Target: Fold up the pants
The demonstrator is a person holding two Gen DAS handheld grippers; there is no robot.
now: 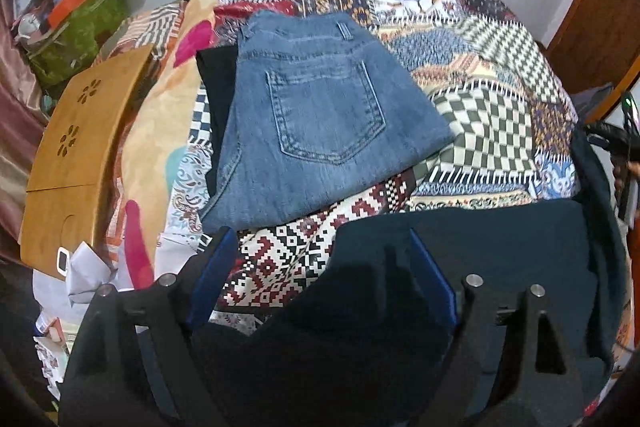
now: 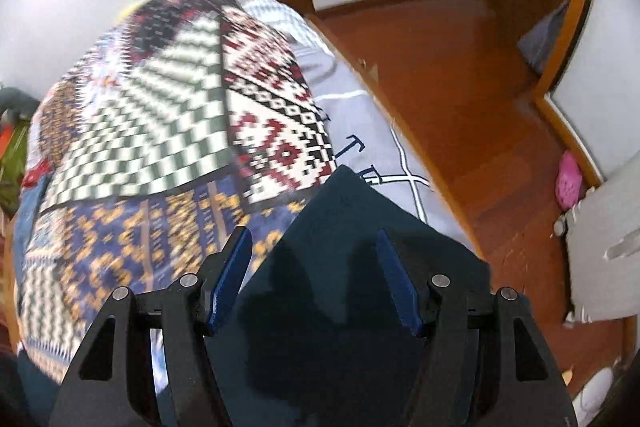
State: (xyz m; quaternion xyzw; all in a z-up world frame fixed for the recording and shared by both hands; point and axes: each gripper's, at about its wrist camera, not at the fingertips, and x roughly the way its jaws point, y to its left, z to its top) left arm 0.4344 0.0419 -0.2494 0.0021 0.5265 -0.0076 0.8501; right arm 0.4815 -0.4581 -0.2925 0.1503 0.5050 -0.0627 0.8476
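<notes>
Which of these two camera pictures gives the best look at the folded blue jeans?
The left wrist view: the folded blue jeans lie whole in mid-picture on the patterned bedspread, back pocket up. The right wrist view shows at most a blurred blue sliver at its left edge.

I can read no words, labels, brand names or numbers on anything before me, in either of my views.

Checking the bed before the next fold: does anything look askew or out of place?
Mostly tidy. The folded jeans lie flat, but a black garment sticks out under their left edge, not lined up. Dark pants lie unfolded in front.
</notes>
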